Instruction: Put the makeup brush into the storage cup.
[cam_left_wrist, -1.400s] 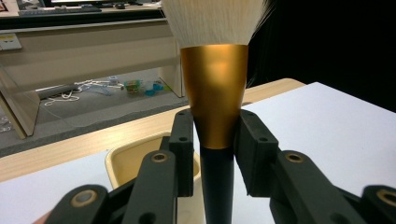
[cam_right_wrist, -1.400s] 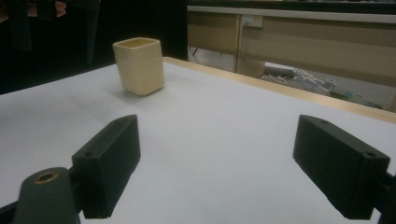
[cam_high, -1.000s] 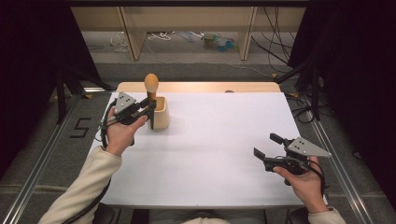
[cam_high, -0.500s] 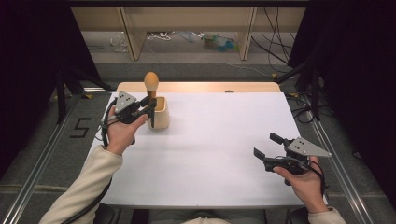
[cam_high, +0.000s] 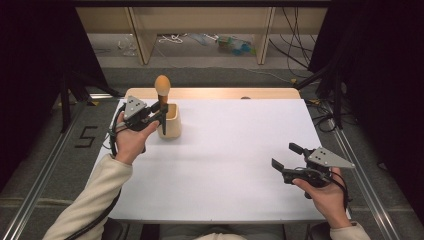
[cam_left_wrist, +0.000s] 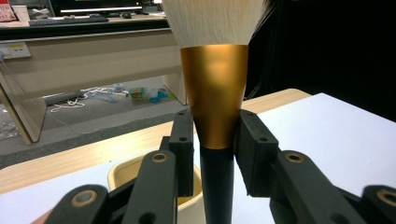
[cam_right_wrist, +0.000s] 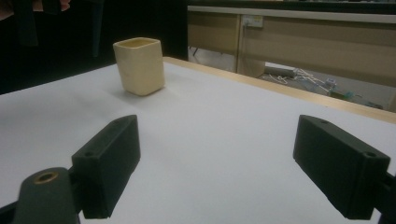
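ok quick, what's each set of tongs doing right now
left tongs: closed on the makeup brush, held upright over the cream cup
right tongs: open, holding nothing, above the white table

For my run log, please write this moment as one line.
left gripper: shut on brush | brush: upright over cup | right gripper: open, idle

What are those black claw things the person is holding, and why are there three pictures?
They are hand-held grabbing tools with two black jaws each. One picture looks down from above the white table. The other two come from small cameras riding on each tool. The left gripper has its jaws shut on a makeup brush with a gold collar, standing upright over a cream cup. The right gripper has its jaws open with nothing between them, low over the table. The cup also shows far off in its picture.
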